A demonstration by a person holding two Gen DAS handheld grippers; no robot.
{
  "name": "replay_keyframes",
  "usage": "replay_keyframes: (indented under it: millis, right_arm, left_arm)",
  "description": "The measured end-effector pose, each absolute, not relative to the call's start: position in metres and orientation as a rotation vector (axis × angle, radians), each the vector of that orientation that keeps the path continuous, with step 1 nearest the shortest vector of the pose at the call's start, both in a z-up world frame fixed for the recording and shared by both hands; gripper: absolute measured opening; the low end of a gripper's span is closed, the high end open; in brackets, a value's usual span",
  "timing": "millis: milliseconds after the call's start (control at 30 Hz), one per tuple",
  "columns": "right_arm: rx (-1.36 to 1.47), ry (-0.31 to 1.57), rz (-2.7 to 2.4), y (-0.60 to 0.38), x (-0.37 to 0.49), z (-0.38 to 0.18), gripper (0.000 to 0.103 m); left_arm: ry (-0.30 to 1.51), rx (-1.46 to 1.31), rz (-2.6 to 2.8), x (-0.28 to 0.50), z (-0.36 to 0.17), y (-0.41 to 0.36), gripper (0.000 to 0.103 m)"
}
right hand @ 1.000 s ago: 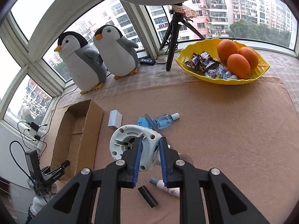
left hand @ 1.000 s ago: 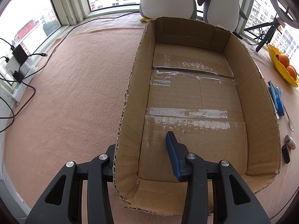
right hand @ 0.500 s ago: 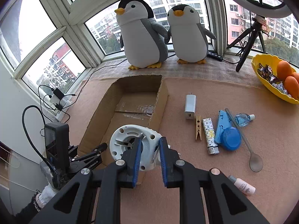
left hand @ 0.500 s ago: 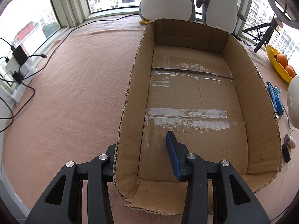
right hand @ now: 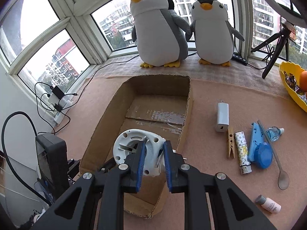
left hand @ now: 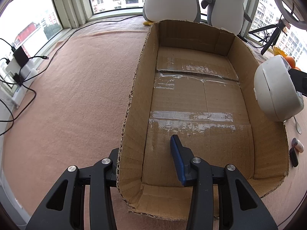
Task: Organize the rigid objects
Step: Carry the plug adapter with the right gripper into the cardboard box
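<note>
While the white fixture (right hand: 139, 149) is clamped between the right gripper (right hand: 153, 164) pads and carried above the box's right wall, the box (left hand: 132, 103) is steadied by the left gripper (left hand: 147, 157), closed on the left wall. The fixture should be lowered onto the bare floor (left hand: 195, 103) before release, kept clear of the walls. Ample room is offered inside; outside, the charger (right hand: 222, 117), peg (right hand: 230, 143) and lighter (right hand: 242, 152) lie well apart.

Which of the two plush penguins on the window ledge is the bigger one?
The left penguin, standing behind the cardboard box. It rises taller and wider than the smaller penguin standing close at its right, nearer the tripod.
</note>
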State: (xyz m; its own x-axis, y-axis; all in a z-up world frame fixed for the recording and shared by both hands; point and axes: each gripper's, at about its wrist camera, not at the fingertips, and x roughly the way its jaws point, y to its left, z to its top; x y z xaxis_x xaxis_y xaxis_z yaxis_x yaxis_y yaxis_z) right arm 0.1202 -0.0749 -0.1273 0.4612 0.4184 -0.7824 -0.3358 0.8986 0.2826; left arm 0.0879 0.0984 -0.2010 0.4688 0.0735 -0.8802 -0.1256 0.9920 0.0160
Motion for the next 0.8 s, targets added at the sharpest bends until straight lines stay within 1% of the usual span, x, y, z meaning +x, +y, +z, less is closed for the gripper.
replay_keyframes:
  millis: [133,200,233,267,300,333,800]
  right_arm:
    - [0.091,1.007,0.475,-0.072,0.126,-0.131,0.018]
    - [0.082,1.01,0.498,-0.069,0.126,-0.132,0.019]
    - [0.069,1.006,0.5,-0.068,0.125,-0.131,0.023]
    - [0.057,0.999,0.494,-0.067,0.124,-0.13,0.037]
    - [0.056,0.982,0.498,-0.067,0.121,-0.127,0.048]
    - [0.053,0.967,0.501,-0.068,0.119,-0.124,0.051]
    - [0.071,0.924,0.47,-0.094,0.111,-0.102,0.053]
  left_arm:
    - [1.076,-0.052,0.122,0.088,-0.201,0.099,0.041]
    - [1.076,-0.053,0.121,0.087,-0.201,0.099,0.041]
    - [1.076,-0.052,0.122,0.087,-0.201,0.098,0.041]
    - [1.074,-0.053,0.121,0.087,-0.201,0.098,0.041]
    - [1.076,-0.052,0.121,0.087,-0.201,0.098,0.041]
    - [1.075,-0.051,0.122,0.087,-0.201,0.098,0.041]
    - [1.076,-0.034,0.122,0.086,-0.202,0.096,0.041]
